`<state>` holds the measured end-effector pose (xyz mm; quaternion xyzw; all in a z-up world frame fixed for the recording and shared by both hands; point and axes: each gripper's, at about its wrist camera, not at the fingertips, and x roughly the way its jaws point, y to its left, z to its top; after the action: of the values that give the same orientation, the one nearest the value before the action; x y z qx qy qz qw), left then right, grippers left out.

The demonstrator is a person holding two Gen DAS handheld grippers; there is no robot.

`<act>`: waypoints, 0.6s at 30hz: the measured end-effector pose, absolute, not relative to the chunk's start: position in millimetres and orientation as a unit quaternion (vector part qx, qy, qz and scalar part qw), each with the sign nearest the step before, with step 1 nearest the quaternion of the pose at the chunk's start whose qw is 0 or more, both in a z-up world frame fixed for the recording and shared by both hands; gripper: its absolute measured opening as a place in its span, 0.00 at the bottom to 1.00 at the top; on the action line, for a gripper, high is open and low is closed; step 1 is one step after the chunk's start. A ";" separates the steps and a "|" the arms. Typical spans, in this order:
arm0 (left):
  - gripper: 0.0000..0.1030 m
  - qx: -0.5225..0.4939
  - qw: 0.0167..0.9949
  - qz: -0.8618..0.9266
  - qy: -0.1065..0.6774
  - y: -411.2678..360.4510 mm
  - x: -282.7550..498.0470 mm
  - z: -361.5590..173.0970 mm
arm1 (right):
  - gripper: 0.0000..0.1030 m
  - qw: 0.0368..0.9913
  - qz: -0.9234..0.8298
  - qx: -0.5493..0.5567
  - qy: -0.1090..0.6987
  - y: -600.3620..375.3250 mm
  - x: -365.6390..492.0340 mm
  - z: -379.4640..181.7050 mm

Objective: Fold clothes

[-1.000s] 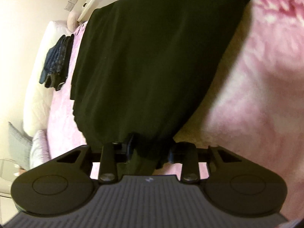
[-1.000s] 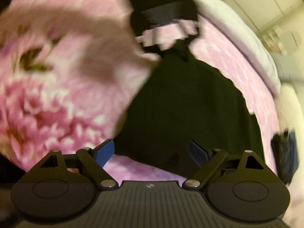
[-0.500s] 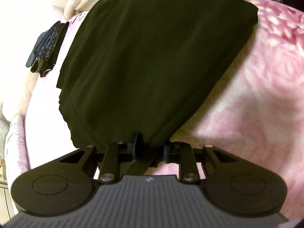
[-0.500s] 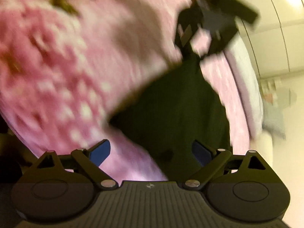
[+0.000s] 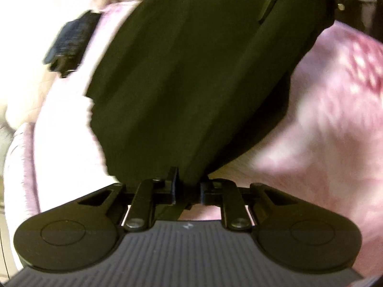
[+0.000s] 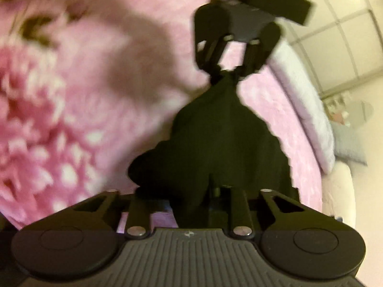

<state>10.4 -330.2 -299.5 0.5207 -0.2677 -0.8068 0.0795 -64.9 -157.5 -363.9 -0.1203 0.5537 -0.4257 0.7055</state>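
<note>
A black garment (image 5: pixel 191 83) hangs stretched between my two grippers above a pink floral bedspread (image 5: pixel 335 131). My left gripper (image 5: pixel 188 190) is shut on one corner of it. My right gripper (image 6: pixel 205 198) is shut on the opposite corner; the cloth (image 6: pixel 215 148) covers its fingertips. In the right wrist view the left gripper (image 6: pixel 227 76) shows at the far end, pinching the cloth. In the left wrist view the right gripper (image 5: pixel 299 2) shows at the top, on the garment's far corner.
A folded dark blue garment (image 5: pixel 69 45) lies on the bed near a white pillow (image 5: pixel 26 91) at the left. The bed's pale edge (image 6: pixel 308 110) and a cream wall lie to the right in the right wrist view.
My right gripper has closed on the garment's corner; it was open before. The cloth is now lifted and stretched between both grippers. Both views are blurred by motion.
</note>
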 end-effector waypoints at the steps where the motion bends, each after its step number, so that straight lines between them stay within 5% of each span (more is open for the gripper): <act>1: 0.13 0.514 0.097 -0.813 -0.258 -335.4 7.2 -284.0 | 0.18 0.711 -0.441 -0.102 0.538 -160.0 -69.0 -349.7; 10: 0.13 0.466 0.143 -0.834 -0.259 -398.8 -84.8 -169.8 | 0.17 0.739 -0.578 0.147 0.314 -211.6 -173.4 -213.0; 18: 0.14 0.540 0.080 -0.799 -0.253 -471.4 -252.4 -180.1 | 0.17 0.709 -0.618 0.299 0.161 -265.8 -334.5 -189.8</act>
<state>-252.4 -471.4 -180.1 0.5401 -0.2534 -0.7985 0.0799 -334.5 -265.8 -189.8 0.2988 0.1613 -0.6177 0.7093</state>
